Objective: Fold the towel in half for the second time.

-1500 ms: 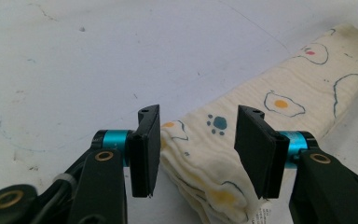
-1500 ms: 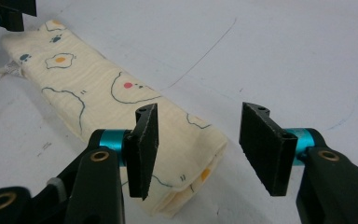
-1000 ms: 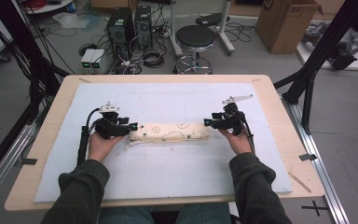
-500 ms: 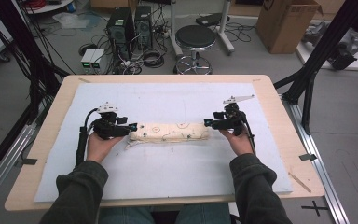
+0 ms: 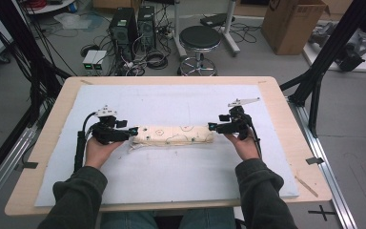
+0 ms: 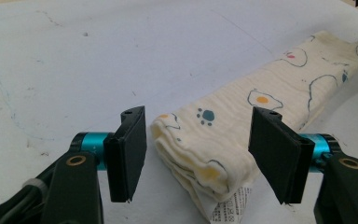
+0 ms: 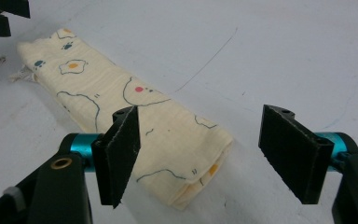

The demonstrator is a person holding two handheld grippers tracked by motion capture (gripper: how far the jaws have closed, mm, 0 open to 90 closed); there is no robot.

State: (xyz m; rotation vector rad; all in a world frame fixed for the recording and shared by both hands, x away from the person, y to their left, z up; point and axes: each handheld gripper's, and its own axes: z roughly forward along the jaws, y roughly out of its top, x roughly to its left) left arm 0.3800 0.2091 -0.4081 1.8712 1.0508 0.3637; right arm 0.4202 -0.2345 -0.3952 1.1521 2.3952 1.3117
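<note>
Both sets of jaws have just been opening since the earlier frames, and both hands sit almost where they were. Left gripper [image 5: 132,133] stands at the left end of the cream folded muslin cloth printed with fried eggs and paw marks [image 5: 174,135]; its flat black rectangular pads are spread wide, with the cloth's rounded, layered end between them and clear of both pads. Right gripper [image 5: 211,127] stands at the opposite end, jaws likewise wide, the cloth end lying between them and nearer one pad without being pressed. Each pad mounts on a teal metal collar.

Cloth form: a long, narrow, soft bundle of crinkled weave, lying flat across the middle of the white matte table cover [image 5: 171,95]. A printed care label protrudes at the left end [image 6: 233,205]. The cover carries faint pen marks and sits on a light wooden tabletop with rounded corners [image 5: 286,102]. Open cover surrounds the cloth on the far and near sides.
</note>
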